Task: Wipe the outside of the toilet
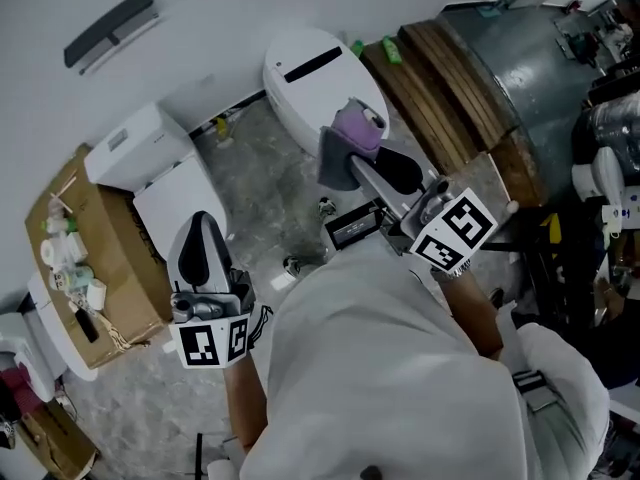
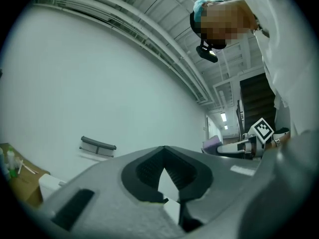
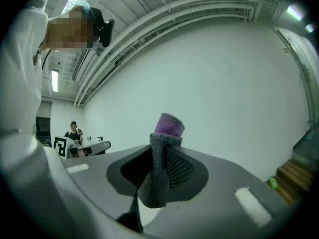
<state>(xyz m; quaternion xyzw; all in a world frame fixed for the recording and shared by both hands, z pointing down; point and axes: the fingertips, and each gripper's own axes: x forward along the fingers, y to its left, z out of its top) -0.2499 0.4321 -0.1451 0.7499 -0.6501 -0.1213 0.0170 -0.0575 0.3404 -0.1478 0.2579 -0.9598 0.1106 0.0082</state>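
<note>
A white toilet with an oval closed lid [image 1: 315, 73] stands by the wall at the top middle of the head view. My right gripper [image 1: 350, 158] is held just in front of it, shut on a folded cloth [image 1: 356, 126], purple on top and grey below. In the right gripper view the cloth [image 3: 162, 168] sticks up from between the jaws of the right gripper [image 3: 162, 156], which point at the bare wall. My left gripper [image 1: 203, 220] hovers lower left, its tips together with nothing in them. In its own view the left gripper [image 2: 165, 149] faces the wall.
A second white toilet with a boxy tank [image 1: 140, 148] sits left, beside a cardboard box [image 1: 120, 268] holding small bottles. Wooden planks [image 1: 450, 78] and a large grey tank [image 1: 540, 58] are on the right. A grey bar [image 1: 110, 28] hangs on the wall.
</note>
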